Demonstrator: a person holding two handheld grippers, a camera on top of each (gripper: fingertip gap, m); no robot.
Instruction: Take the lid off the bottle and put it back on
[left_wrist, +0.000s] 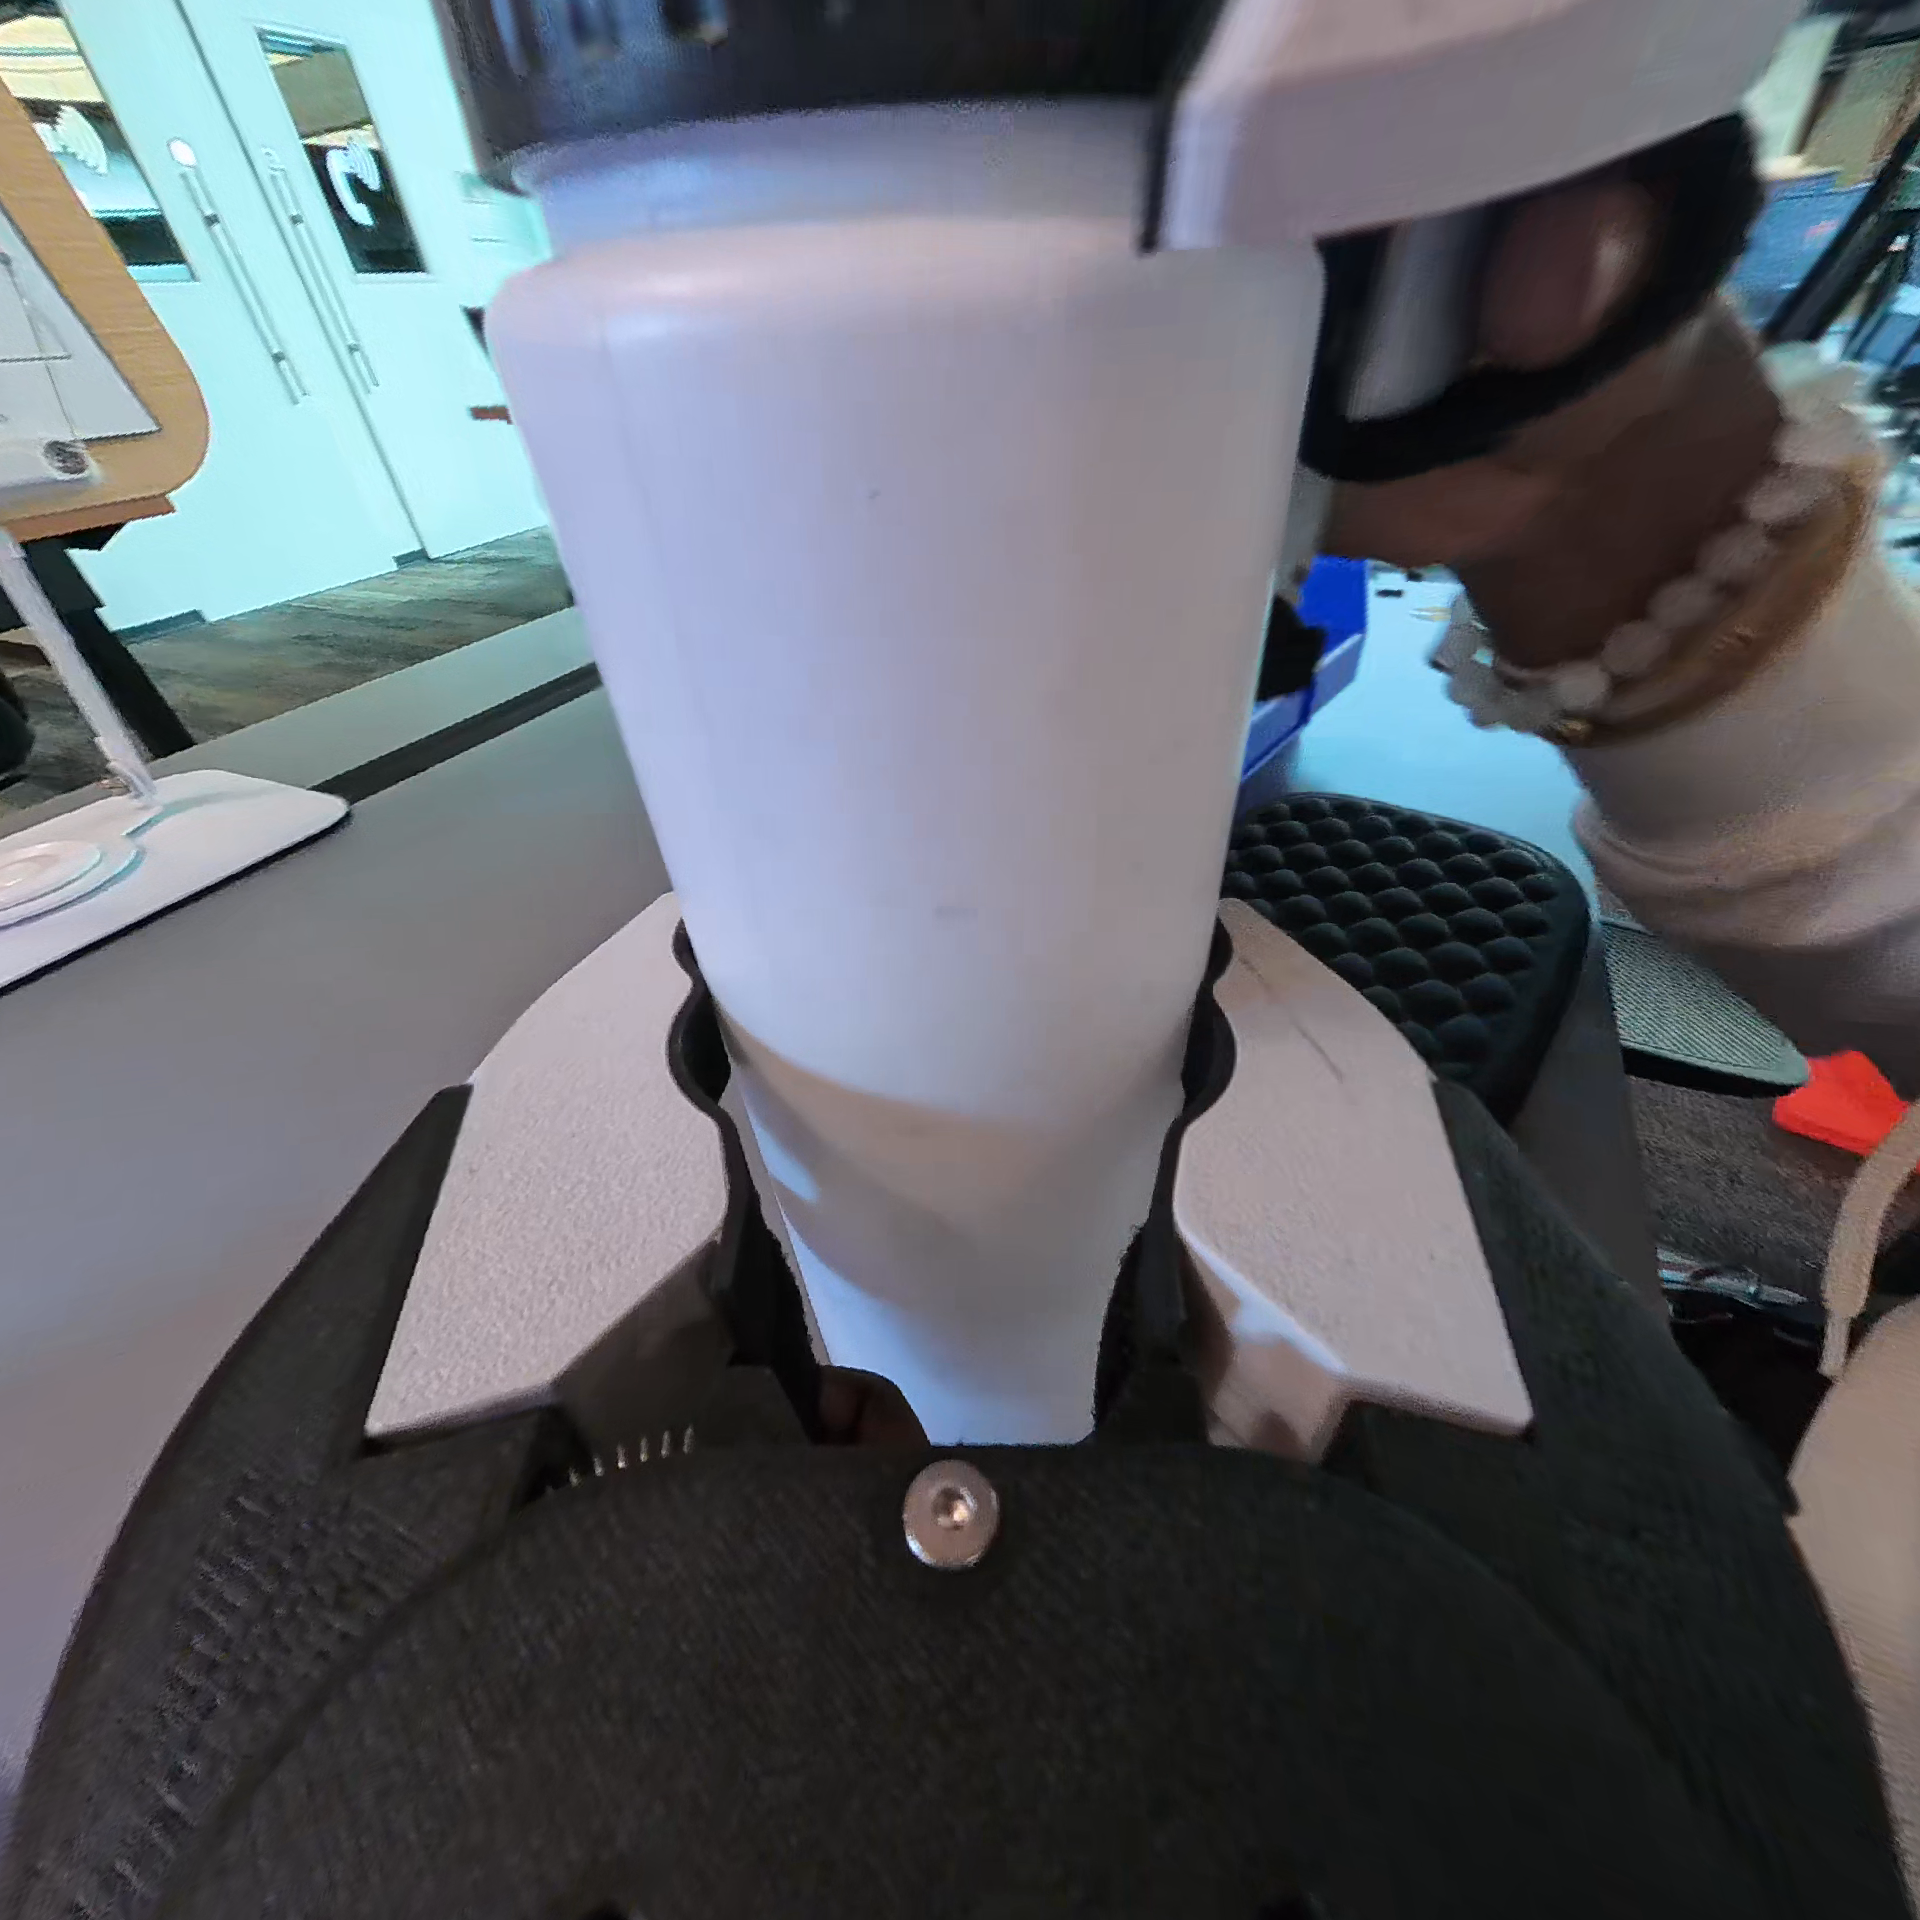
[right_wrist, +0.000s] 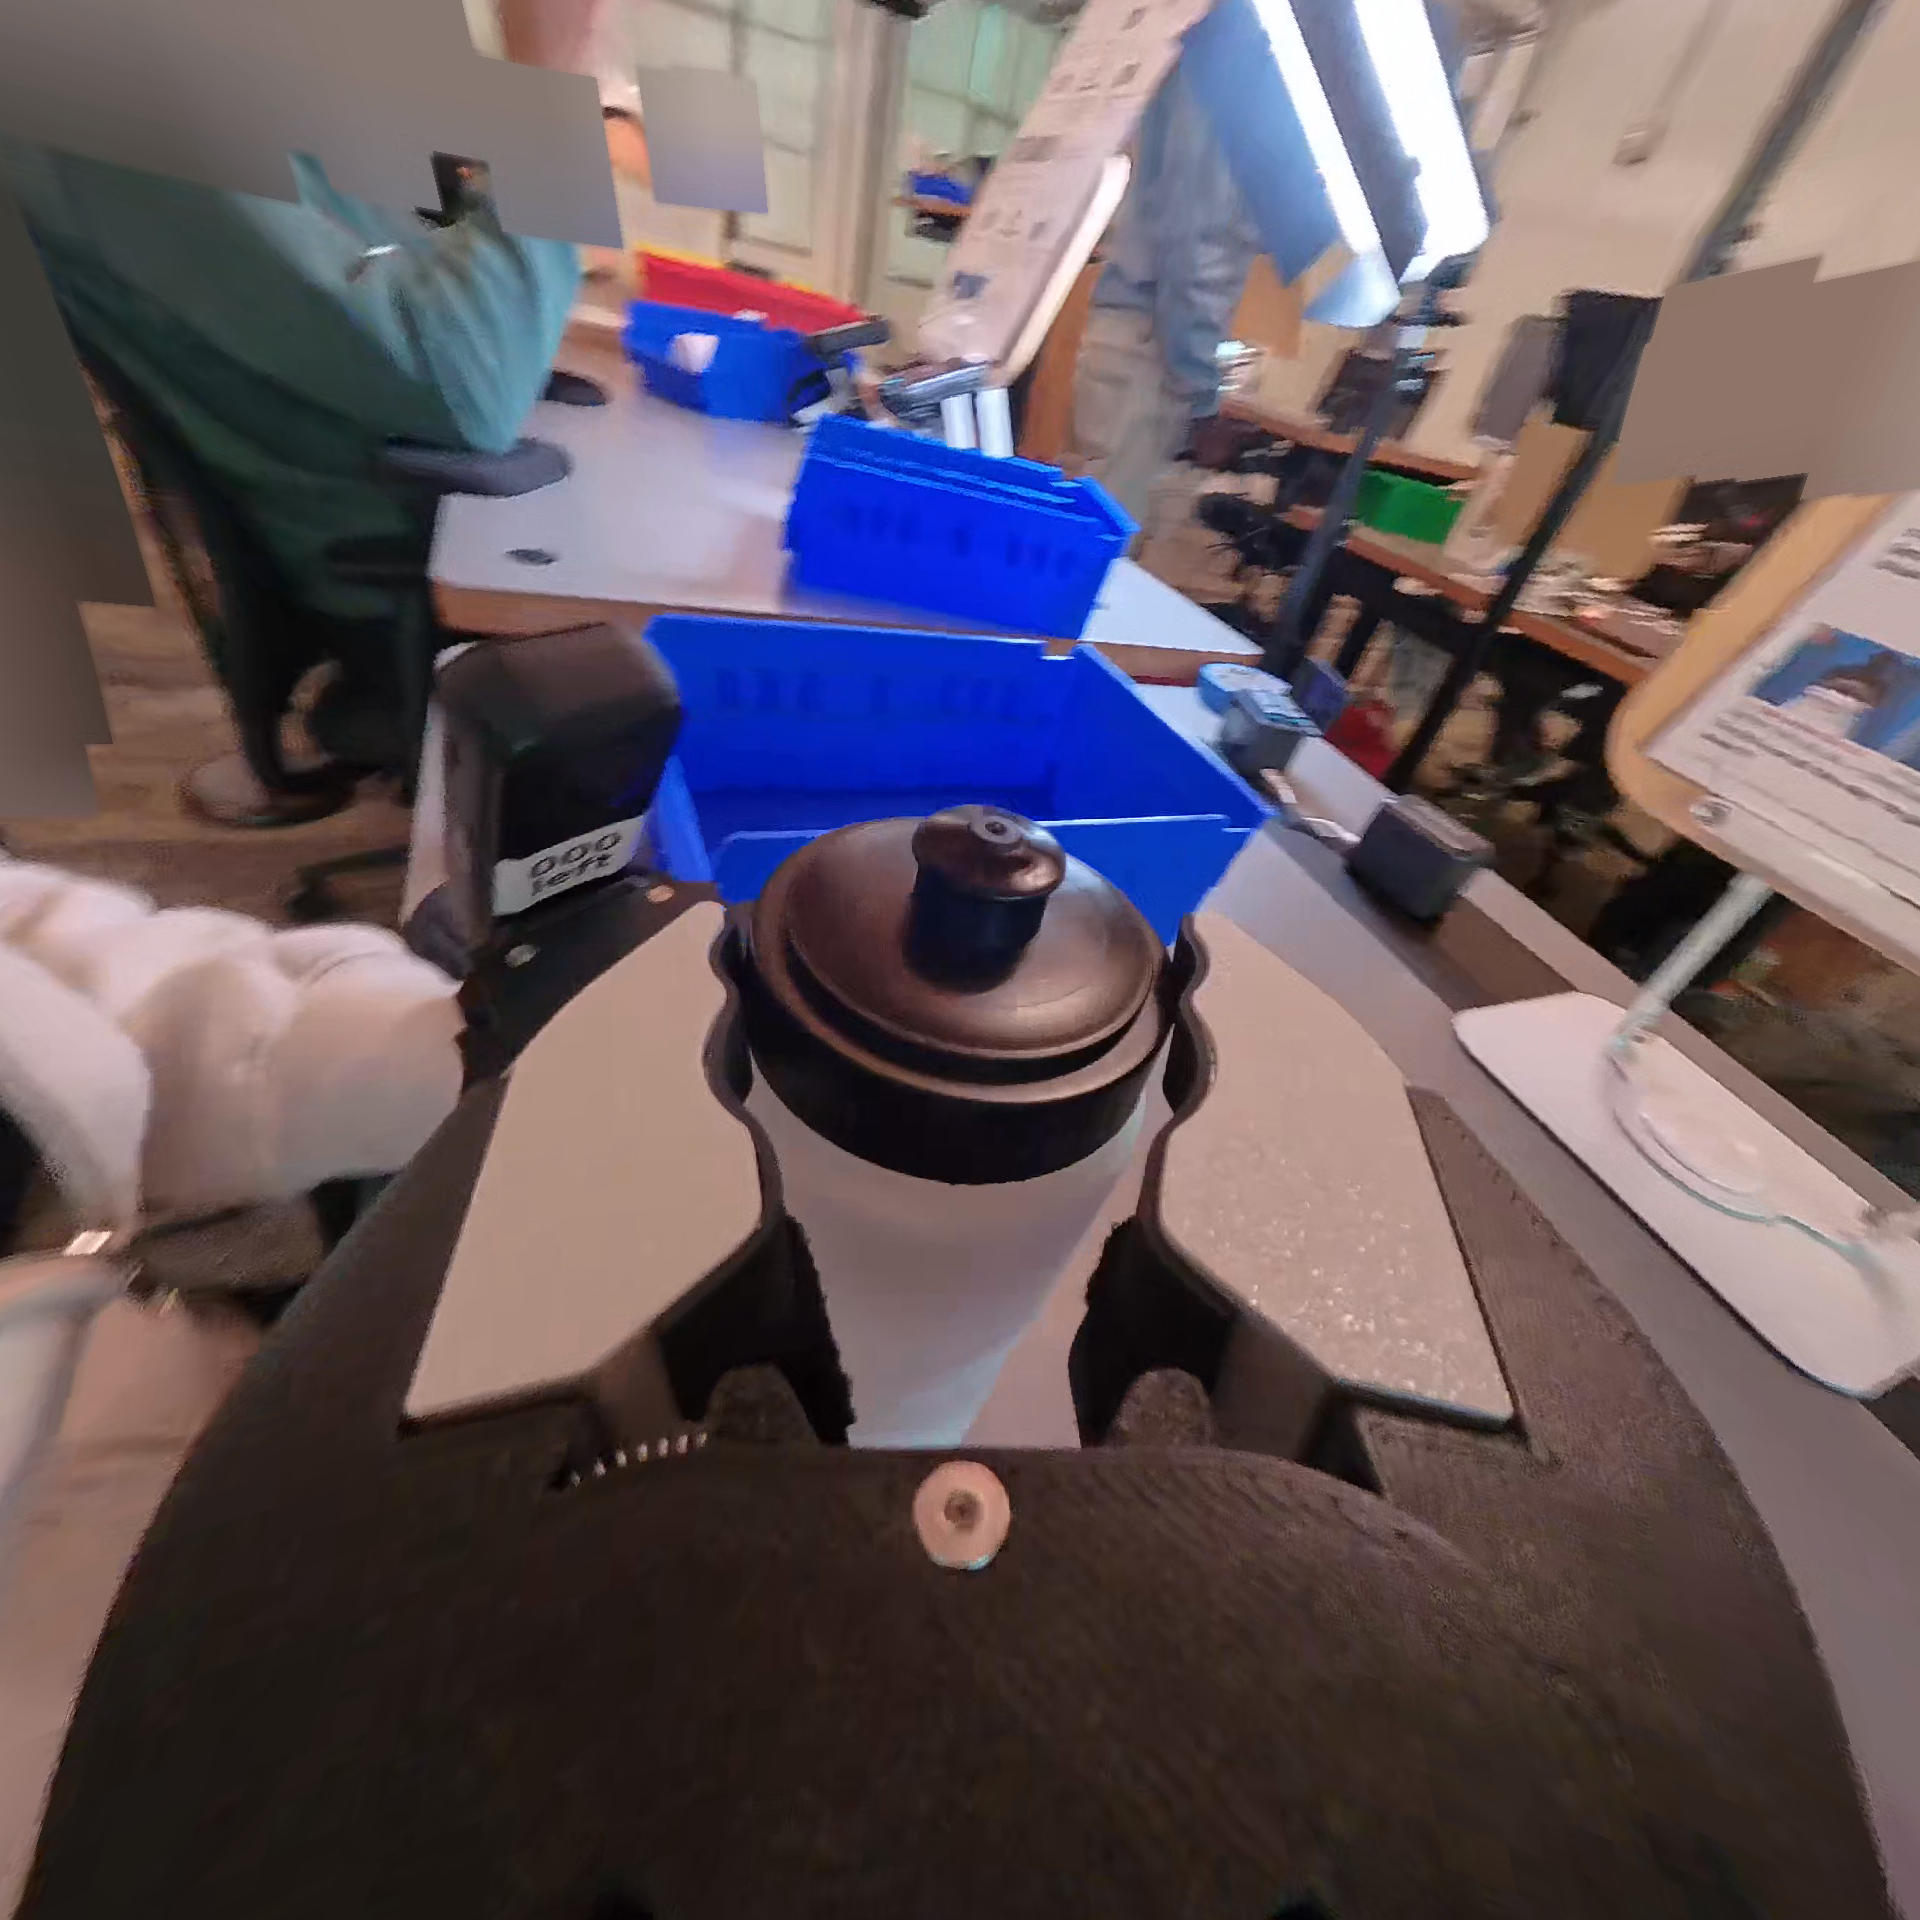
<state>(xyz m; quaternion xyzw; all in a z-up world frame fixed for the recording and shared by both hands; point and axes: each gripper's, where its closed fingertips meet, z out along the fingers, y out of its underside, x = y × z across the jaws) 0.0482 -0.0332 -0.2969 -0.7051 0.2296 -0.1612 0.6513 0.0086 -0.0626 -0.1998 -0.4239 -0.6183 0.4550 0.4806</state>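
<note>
1. Left wrist view: one grey worktop (left_wrist: 312, 1039) stretches out behind the left tool (left_wrist: 951, 1049).
2. Three blue plastic bins (right_wrist: 956, 727) show in the right wrist view, two near and one far.
3. One tall white plastic bottle (left_wrist: 914, 623) stands pinched at its lower body between the left tool's pale fingers (left_wrist: 582, 1143).
4. One black domed screw lid (right_wrist: 951, 997) with a spout sits on the bottle neck, gripped by the right tool (right_wrist: 951, 1039).
5. A hand (left_wrist: 1621, 488) wearing bead bracelets holds the right tool from above.
6. One white label on the far tool; its writing is left unread.
</note>
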